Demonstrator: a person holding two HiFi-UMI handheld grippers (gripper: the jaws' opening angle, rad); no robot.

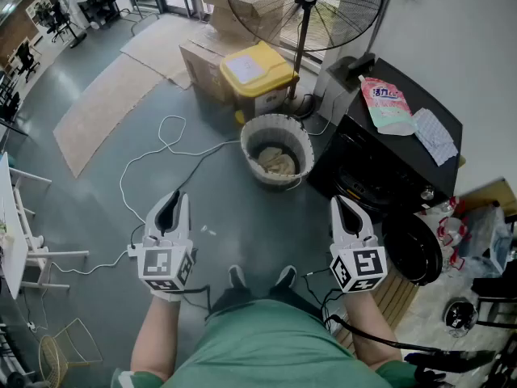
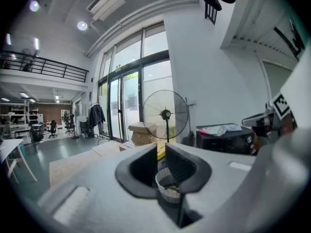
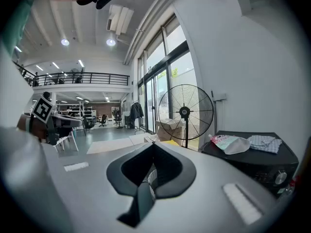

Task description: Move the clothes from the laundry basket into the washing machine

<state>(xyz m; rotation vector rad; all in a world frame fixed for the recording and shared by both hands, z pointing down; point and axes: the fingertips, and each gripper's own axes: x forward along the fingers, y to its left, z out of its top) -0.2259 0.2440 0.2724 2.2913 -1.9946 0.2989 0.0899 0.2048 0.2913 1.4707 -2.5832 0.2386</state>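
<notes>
A round white laundry basket [image 1: 277,148] stands on the grey floor ahead of me, with beige clothes [image 1: 277,162] in its bottom. The black washing machine [image 1: 380,168] is to its right, its round door [image 1: 414,249] facing the floor space by my right side. My left gripper [image 1: 175,202] and right gripper [image 1: 344,204] are held level in front of me, well short of the basket, both shut and empty. In the left gripper view the basket [image 2: 167,187] shows past the tips of the left gripper [image 2: 162,160]. The right gripper [image 3: 151,153] points toward the washing machine [image 3: 257,159].
A tall pedestal fan [image 1: 305,6], a yellow-lidded bin [image 1: 257,75] and cardboard boxes [image 1: 206,63] stand behind the basket. White cables [image 1: 161,148] trail across the floor on the left. A detergent pouch [image 1: 386,103] and a folded cloth [image 1: 435,134] lie on the machine's top.
</notes>
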